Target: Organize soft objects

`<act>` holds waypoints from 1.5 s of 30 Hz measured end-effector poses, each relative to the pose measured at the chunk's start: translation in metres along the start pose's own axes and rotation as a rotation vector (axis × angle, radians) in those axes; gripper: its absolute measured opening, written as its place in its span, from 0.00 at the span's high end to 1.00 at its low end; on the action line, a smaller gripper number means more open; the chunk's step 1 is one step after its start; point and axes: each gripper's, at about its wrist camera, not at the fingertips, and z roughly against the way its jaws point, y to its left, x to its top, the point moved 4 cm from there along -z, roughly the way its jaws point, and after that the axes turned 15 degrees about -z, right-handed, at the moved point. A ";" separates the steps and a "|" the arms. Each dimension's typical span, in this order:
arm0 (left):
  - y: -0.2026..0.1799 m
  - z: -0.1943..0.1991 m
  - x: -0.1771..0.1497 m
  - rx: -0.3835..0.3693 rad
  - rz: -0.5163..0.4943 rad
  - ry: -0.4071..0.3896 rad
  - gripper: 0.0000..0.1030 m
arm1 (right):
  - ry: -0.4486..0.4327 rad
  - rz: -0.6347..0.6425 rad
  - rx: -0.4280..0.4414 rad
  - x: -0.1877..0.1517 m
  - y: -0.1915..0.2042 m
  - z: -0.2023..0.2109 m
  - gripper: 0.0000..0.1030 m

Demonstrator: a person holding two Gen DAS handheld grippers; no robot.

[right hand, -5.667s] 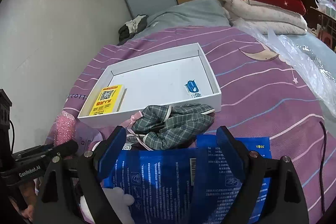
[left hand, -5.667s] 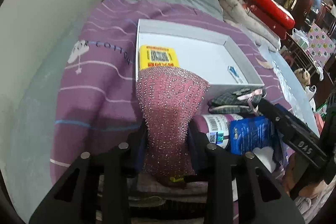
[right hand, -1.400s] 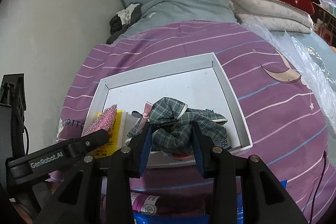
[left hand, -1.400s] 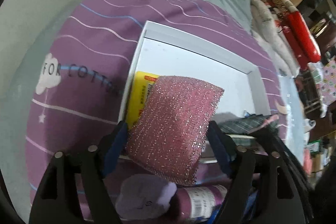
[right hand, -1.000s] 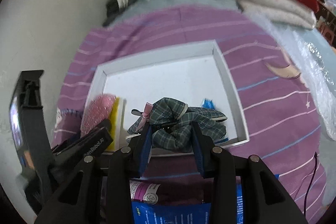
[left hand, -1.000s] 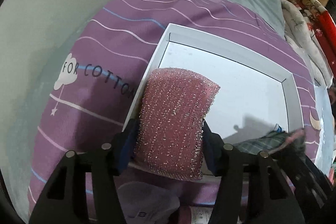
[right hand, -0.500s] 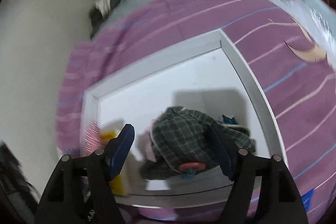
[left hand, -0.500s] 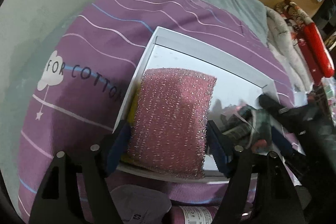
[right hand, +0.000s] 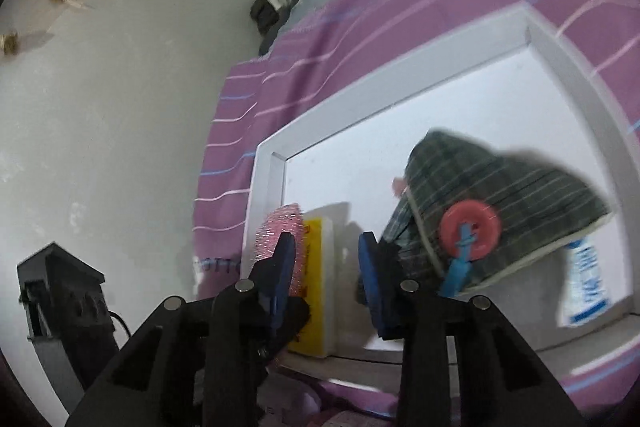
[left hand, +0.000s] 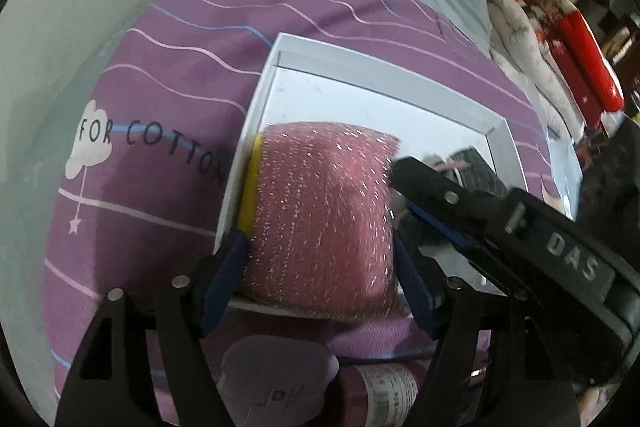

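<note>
A pink glittery sponge (left hand: 320,211) lies over the yellow pack (left hand: 250,187) in the near left corner of the white box (left hand: 360,67). My left gripper (left hand: 320,247) straddles the sponge, its jaws a little wider than it. The green plaid cloth (right hand: 500,187) with a red button (right hand: 470,229) rests in the box's right half. To its left, my right gripper (right hand: 326,247) points at the yellow pack (right hand: 314,267); its jaws are closing with nothing between them. One of the right gripper's black fingers (left hand: 424,183) crosses the left wrist view beside the sponge.
The box sits on a purple striped bedsheet (left hand: 168,75) against a pale wall (right hand: 120,107). A small blue-and-white packet (right hand: 586,279) lies in the box's near right corner. A lilac soft item (left hand: 276,379) and a labelled bottle (left hand: 384,387) lie in front of the box.
The left gripper set the pink sponge down on the yellow pack and widened. The right gripper let go of the plaid cloth in the box, swung left and narrowed, empty.
</note>
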 end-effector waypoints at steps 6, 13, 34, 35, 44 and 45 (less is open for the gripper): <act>-0.002 0.007 -0.006 0.010 -0.039 0.050 0.28 | 0.027 0.014 -0.015 -0.007 0.001 -0.009 0.79; -0.002 0.041 -0.010 -0.034 -0.077 0.022 0.28 | 0.024 0.059 -0.070 -0.013 0.003 -0.018 0.82; -0.001 0.061 -0.016 -0.075 -0.046 -0.028 0.55 | -0.124 0.098 -0.066 -0.032 0.003 0.055 0.82; 0.000 0.063 -0.017 -0.074 -0.041 -0.027 0.56 | -0.127 0.095 -0.061 -0.034 0.002 0.059 0.82; -0.002 0.077 -0.031 -0.081 -0.053 0.009 0.60 | -0.147 0.059 -0.043 -0.045 0.003 0.092 0.82; -0.002 0.079 -0.033 -0.080 -0.057 0.016 0.60 | -0.150 0.059 -0.040 -0.047 0.005 0.095 0.82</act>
